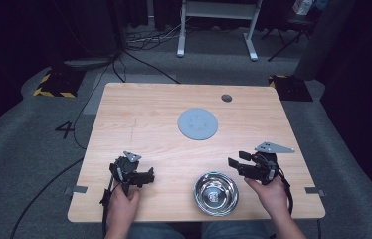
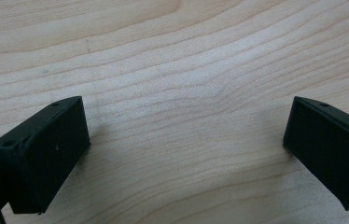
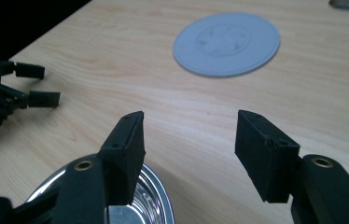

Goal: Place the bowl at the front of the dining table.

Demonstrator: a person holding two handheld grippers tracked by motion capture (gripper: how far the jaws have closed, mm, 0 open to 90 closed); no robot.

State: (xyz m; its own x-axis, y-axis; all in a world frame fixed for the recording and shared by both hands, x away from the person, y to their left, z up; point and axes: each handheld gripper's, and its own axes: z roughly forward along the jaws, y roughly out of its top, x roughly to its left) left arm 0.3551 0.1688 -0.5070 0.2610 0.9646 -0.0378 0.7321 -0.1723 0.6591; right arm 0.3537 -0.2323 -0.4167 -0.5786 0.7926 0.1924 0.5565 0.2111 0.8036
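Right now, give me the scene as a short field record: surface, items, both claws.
surface: wooden table
items: steel bowl at near edge, nothing visible inside; grey disc flat at table centre
left claw: open, holding nothing, low over bare wood left of bowl
right claw: open, holding nothing, right of bowl
hole: small round opening near far edge

Overhead view; 2 close table (image 1: 139, 124) views

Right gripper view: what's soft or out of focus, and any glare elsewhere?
Right gripper view: the grey disc is slightly soft and the steel bowl rim catches highlights. High view: the bowl mirrors bright spots; beyond the table the room falls dark. Left gripper view: wood grain sharp, soft shadows beside the wide-apart jaws.
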